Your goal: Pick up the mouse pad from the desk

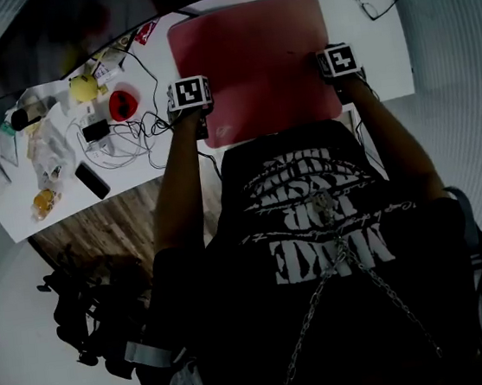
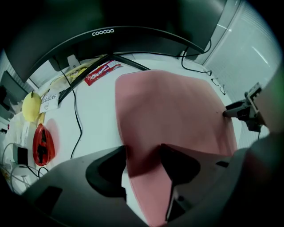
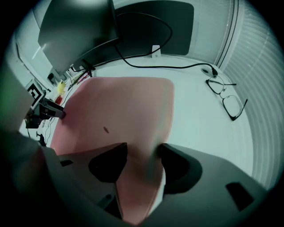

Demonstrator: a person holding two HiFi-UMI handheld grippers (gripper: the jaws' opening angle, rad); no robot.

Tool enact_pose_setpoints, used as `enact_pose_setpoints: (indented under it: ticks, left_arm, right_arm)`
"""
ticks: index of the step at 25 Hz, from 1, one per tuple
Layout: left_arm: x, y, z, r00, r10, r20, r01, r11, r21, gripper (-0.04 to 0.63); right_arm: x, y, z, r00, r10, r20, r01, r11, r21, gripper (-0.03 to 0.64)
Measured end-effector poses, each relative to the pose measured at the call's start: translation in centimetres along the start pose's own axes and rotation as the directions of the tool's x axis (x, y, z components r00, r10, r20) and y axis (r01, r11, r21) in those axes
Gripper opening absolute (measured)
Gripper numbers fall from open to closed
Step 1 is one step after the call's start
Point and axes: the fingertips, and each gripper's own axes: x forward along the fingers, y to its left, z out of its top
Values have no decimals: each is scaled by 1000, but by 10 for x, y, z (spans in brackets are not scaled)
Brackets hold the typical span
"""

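A pink-red mouse pad (image 1: 250,55) lies flat on the white desk (image 1: 375,40), in front of the monitor. My left gripper (image 1: 192,106) points steeply down at the pad's near left part. In the left gripper view its jaws (image 2: 143,153) stand open astride the left edge of the pad (image 2: 173,115), one jaw over the desk and one over the pad. My right gripper (image 1: 339,66) is at the pad's near right part. Its jaws (image 3: 142,150) are open astride the right edge of the pad (image 3: 120,111). Neither gripper's pads press on anything.
A dark monitor (image 2: 106,40) on a stand sits behind the pad. Glasses (image 3: 228,99) lie on the desk to the right. To the left are a red mouse-like object (image 2: 42,144), a yellow item (image 1: 83,88), tangled cables (image 1: 130,140), a phone (image 1: 91,179) and a red wrapper (image 2: 102,72).
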Motion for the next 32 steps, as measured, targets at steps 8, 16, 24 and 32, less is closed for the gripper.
enact_pose_setpoints:
  ticks: [8,16,24,32]
  left_arm:
    - [4,-16,-7,998,-59,-17,60,997,58,144]
    - [-58,-47,-8,977,-187,103,175,978,114,48]
    - [-255,-86,11,862,-347,370,231,918,322,48]
    - [-378,-82,71,774,-399,492,164,877,452,48]
  right_arm:
    - [-20,56,-7,997,83,2,-83,995,-51,49]
    - [-105,93,0,947,275,166,-277,961,-15,51]
    - [-280,115,32,852,299,429,-278,954,-113,49]
    - [-414,135,90,756,297,583,-184,952,-246,49]
